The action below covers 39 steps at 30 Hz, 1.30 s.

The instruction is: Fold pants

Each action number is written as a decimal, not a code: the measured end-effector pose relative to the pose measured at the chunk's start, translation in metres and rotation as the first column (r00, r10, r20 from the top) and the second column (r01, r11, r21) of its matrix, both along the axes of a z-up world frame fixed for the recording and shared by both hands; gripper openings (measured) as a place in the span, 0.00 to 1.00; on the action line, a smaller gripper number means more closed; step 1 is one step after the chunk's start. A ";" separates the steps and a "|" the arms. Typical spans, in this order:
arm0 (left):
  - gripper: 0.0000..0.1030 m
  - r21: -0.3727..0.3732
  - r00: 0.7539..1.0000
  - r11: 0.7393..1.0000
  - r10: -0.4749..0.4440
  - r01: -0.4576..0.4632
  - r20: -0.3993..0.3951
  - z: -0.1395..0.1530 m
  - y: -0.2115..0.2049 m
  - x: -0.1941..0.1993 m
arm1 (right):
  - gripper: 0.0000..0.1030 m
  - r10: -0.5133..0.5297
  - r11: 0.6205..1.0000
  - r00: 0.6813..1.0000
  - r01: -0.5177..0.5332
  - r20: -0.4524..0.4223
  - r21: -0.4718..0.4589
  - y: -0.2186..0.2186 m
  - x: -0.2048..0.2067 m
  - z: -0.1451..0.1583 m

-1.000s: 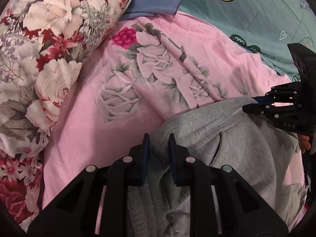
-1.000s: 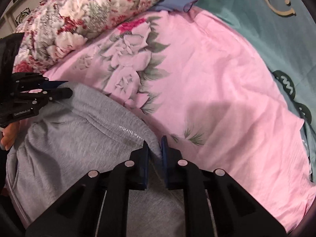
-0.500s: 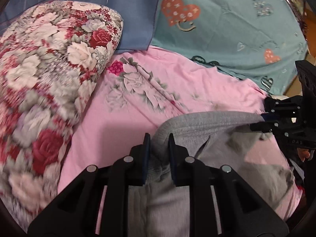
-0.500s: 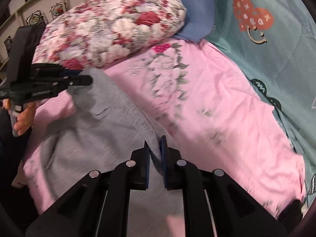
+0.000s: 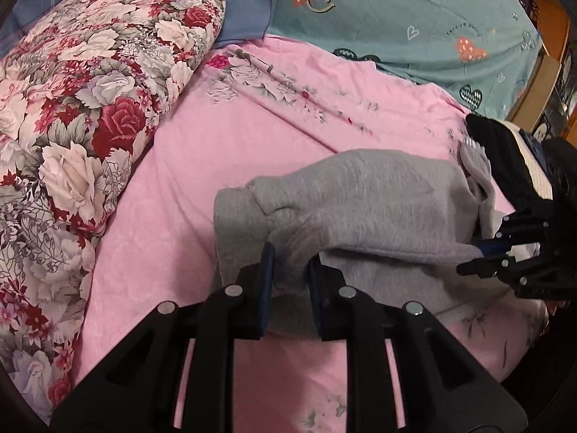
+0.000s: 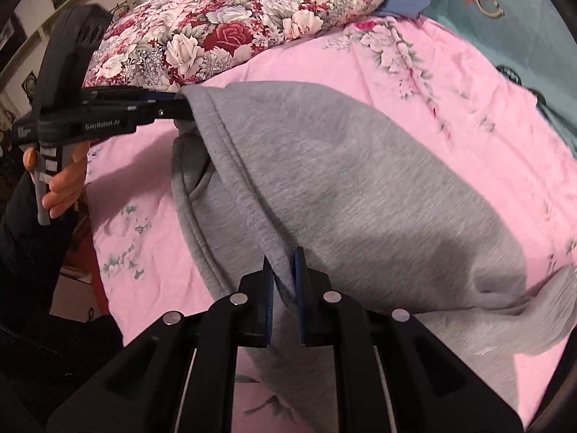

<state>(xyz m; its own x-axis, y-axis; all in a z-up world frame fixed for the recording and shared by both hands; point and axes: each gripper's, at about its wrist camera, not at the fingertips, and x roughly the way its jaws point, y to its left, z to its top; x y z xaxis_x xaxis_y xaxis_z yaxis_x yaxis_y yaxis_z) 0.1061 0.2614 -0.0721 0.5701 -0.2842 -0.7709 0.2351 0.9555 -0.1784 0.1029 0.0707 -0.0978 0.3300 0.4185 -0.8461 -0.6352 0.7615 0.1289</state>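
Note:
The grey sweatpants hang stretched between my two grippers above the pink floral bed sheet. My left gripper is shut on one corner of the waistband; it also shows at the left of the right wrist view. My right gripper is shut on the other waistband corner; it also shows at the right of the left wrist view. The rest of the pants trails down onto the sheet at the lower right of the right wrist view.
A rolled red and white floral quilt lies along the left of the bed. A teal heart-print blanket lies at the far side. Dark and striped clothes sit at the right edge. A blue pillow lies behind.
Both grippers have lifted the waistband up off the sheet and drawn back; the pants now hang stretched between them instead of lying flat.

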 end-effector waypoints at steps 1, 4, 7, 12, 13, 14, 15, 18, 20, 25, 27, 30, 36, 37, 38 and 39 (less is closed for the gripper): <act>0.20 0.004 1.000 1.000 -0.007 0.007 0.000 0.001 -0.001 -0.002 | 0.11 0.000 1.000 1.000 0.000 -0.002 0.006 -0.002 -0.003 -0.001; 0.27 0.019 1.000 1.000 -0.024 0.024 0.000 0.004 -0.004 -0.006 | 0.11 0.009 1.000 1.000 -0.009 -0.016 0.014 -0.006 -0.009 -0.001; 0.34 0.010 0.999 0.999 -0.038 0.039 -0.028 -0.004 -0.006 -0.015 | 0.11 0.059 0.998 0.998 -0.060 -0.018 -0.026 -0.009 -0.022 -0.008; 0.55 -0.076 0.996 0.995 0.062 -0.067 -0.068 -0.014 0.006 -0.034 | 0.11 0.044 0.998 0.997 -0.046 -0.070 -0.032 -0.011 -0.020 -0.026; 0.63 -0.105 0.993 0.989 0.096 -0.102 -0.063 -0.010 0.010 -0.039 | 0.10 0.035 0.999 0.996 -0.036 -0.077 -0.015 -0.013 -0.018 -0.026; 0.63 -0.145 0.990 0.980 0.128 -0.134 -0.053 -0.006 0.015 -0.045 | 0.10 0.032 0.999 0.996 -0.032 -0.079 0.000 -0.015 -0.016 -0.024; 0.65 -0.205 0.987 0.965 0.153 -0.161 -0.053 -0.002 0.020 -0.052 | 0.10 0.032 0.999 0.996 -0.032 -0.079 0.000 -0.015 -0.016 -0.024; 0.71 -0.375 0.973 0.898 0.199 -0.230 -0.120 0.000 0.030 -0.058 | 0.10 0.031 0.999 0.997 -0.029 -0.070 0.028 -0.019 -0.014 -0.017; 0.70 -0.464 0.947 0.830 0.226 -0.310 -0.227 -0.010 0.034 -0.052 | 0.10 0.034 0.999 0.997 -0.032 -0.067 0.036 -0.020 -0.015 -0.016; 0.67 -0.483 0.856 0.720 0.319 -0.498 -0.407 -0.037 0.040 -0.028 | 0.10 0.037 0.999 0.998 -0.035 -0.054 0.036 -0.019 -0.018 -0.015; 0.67 -0.495 0.843 0.695 0.332 -0.522 -0.422 -0.038 0.042 -0.018 | 0.10 0.038 0.998 0.998 -0.036 -0.048 0.044 -0.020 -0.019 -0.015; 0.67 -0.520 0.847 0.677 0.334 -0.521 -0.413 -0.030 0.043 -0.013 | 0.10 0.042 0.998 0.998 -0.040 -0.042 0.053 -0.022 -0.022 -0.014; 0.67 -0.514 0.841 0.672 0.350 -0.533 -0.413 -0.022 0.048 -0.009 | 0.11 0.047 0.997 0.998 -0.044 -0.037 0.068 -0.024 -0.024 -0.015; 0.67 -0.515 0.836 0.667 0.350 -0.539 -0.422 -0.025 0.050 -0.007 | 0.11 0.048 0.996 0.998 -0.045 -0.039 0.071 -0.025 -0.023 -0.015; 0.67 -0.510 0.831 0.664 0.355 -0.547 -0.429 -0.028 0.051 -0.004 | 0.11 0.048 0.996 0.998 -0.045 -0.044 0.076 -0.025 -0.023 -0.016; 0.67 -0.504 0.828 0.665 0.359 -0.551 -0.432 -0.030 0.052 -0.001 | 0.11 0.048 0.996 0.998 -0.044 -0.047 0.079 -0.026 -0.022 -0.016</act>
